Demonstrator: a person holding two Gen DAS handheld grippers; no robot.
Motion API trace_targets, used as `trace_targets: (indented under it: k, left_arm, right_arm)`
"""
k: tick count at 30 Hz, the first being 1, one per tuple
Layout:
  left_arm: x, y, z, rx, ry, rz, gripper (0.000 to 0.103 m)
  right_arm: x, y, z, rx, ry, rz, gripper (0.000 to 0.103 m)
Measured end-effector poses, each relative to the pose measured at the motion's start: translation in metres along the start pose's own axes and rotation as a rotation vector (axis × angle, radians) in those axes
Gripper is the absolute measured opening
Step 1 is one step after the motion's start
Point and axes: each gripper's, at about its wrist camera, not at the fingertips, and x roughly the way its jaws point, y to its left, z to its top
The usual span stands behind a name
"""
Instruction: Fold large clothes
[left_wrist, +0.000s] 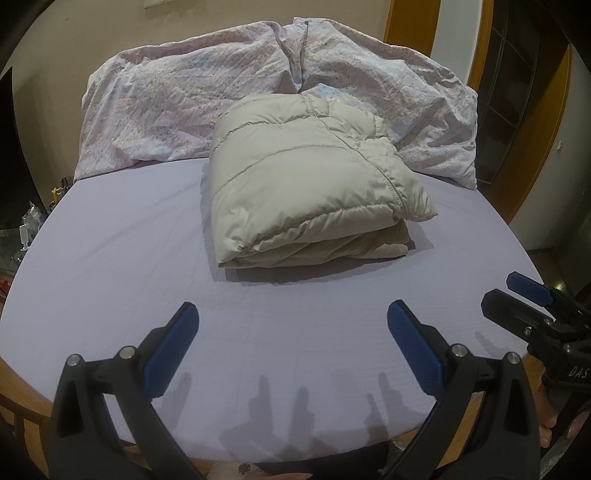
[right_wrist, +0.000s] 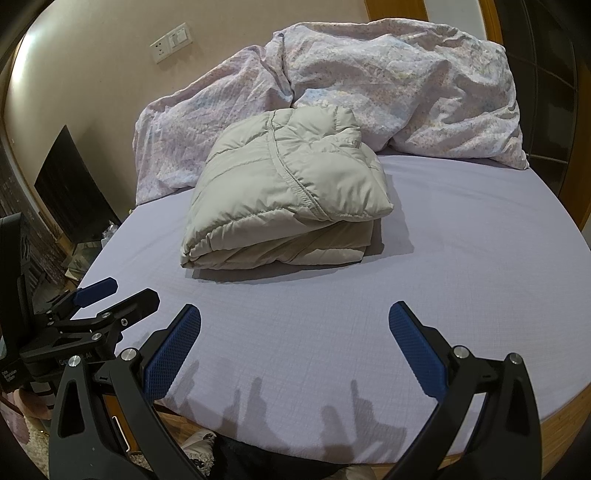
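Note:
A beige puffer jacket (left_wrist: 306, 177) lies folded into a thick rectangular bundle in the middle of the lilac bed sheet (left_wrist: 122, 258); the right wrist view shows the same jacket (right_wrist: 288, 188) from the other side. My left gripper (left_wrist: 291, 314) hovers open over the near part of the bed, well short of the jacket, with nothing between its blue pads. My right gripper (right_wrist: 293, 314) is open and empty too, also short of the jacket. Each view catches the other gripper at its edge: the right gripper (left_wrist: 517, 291) and the left gripper (right_wrist: 118, 293).
A crumpled floral duvet (left_wrist: 192, 107) is heaped along the head of the bed behind the jacket. The bed's wooden frame (right_wrist: 561, 417) edges the near side. A wall socket (right_wrist: 171, 41) sits on the beige wall, and cluttered shelves (left_wrist: 33, 221) stand left of the bed.

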Motion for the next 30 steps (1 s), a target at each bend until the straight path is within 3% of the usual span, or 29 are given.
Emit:
trace_targets:
  k: [30]
  left_arm:
    - [0.0000,-0.0001,0.0001,0.001,0.000,0.000,0.101]
  right_arm:
    - [0.0006,0.0010,-0.0011,0.005,-0.003,0.003,0.102]
